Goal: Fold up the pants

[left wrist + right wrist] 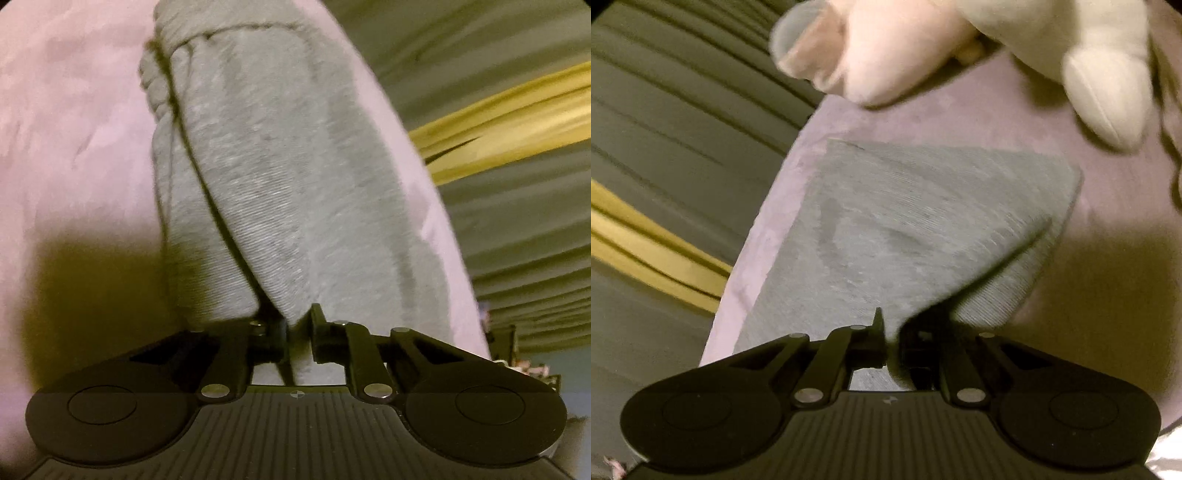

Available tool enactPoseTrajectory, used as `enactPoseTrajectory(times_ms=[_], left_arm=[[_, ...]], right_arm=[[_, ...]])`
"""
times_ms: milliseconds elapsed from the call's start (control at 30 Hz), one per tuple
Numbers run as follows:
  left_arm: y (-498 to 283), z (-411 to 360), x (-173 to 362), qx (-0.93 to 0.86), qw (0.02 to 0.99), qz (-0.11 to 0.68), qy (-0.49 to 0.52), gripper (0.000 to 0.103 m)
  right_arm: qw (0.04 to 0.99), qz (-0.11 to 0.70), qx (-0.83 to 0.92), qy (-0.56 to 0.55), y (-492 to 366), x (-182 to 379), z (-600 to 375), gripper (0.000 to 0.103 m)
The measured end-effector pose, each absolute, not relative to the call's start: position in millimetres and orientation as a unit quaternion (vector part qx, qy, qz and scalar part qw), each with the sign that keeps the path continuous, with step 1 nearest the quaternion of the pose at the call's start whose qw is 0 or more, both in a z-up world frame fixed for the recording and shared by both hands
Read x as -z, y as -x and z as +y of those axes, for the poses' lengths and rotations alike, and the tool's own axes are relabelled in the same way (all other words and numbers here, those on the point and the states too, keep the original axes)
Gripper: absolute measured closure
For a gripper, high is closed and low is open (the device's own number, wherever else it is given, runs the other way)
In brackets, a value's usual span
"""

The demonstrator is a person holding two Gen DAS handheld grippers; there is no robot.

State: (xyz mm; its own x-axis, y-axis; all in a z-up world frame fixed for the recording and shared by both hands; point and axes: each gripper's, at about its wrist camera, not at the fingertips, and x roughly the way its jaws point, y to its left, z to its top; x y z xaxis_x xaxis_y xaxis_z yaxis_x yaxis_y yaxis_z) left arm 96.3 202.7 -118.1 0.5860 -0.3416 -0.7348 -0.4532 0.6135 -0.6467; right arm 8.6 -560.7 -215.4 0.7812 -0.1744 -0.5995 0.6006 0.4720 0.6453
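So both claws are clamped on the grey pants [266, 177] lying on the pink blanket [66, 140]: left gripper [298, 332] and right gripper [892, 332]. I'd keep both edges level so the fold lands square.

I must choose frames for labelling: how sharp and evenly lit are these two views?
Left wrist view: grey pants slightly motion-blurred, dark shadow at lower left on the pink cover. Right wrist view: blurrier, plush toys smeared at top, shadow on the right; yellowish light and fisheye bending in both.
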Motion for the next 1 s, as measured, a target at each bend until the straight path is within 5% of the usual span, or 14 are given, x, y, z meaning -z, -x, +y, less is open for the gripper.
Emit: enactPoseTrajectory(times_ms=[233,367,500,633,867,933,1000], left_arm=[[-82,204,84,0.009,0.796,0.424,0.431,0.091],[-83,205,97,-0.008,0.797,0.453,0.399,0.089],[-88,203,112,-0.060,0.799,0.470,0.370,0.069],[-77,196,93,-0.083,0.822,0.450,0.338,0.026],[-56,159,79,-0.076,0.864,0.407,0.287,0.010],[-57,148,88,-0.064,0.858,0.409,0.304,0.009],[-55,142,99,-0.061,0.850,0.412,0.323,0.009]], right_arm=[[0.844,0.174,0.209,-0.463,21,184,-561,0.099],[0.849,0.220,0.236,-0.419,20,190,-562,0.099],[0.850,0.298,0.296,-0.319,1,196,-554,0.078],[0.863,0.242,0.307,-0.321,22,180,-558,0.054],[0.833,0.222,0.257,-0.437,24,198,-590,0.058],[0.834,0.208,0.252,-0.444,14,201,-595,0.092],[0.841,0.199,0.264,-0.429,11,193,-594,0.098]])
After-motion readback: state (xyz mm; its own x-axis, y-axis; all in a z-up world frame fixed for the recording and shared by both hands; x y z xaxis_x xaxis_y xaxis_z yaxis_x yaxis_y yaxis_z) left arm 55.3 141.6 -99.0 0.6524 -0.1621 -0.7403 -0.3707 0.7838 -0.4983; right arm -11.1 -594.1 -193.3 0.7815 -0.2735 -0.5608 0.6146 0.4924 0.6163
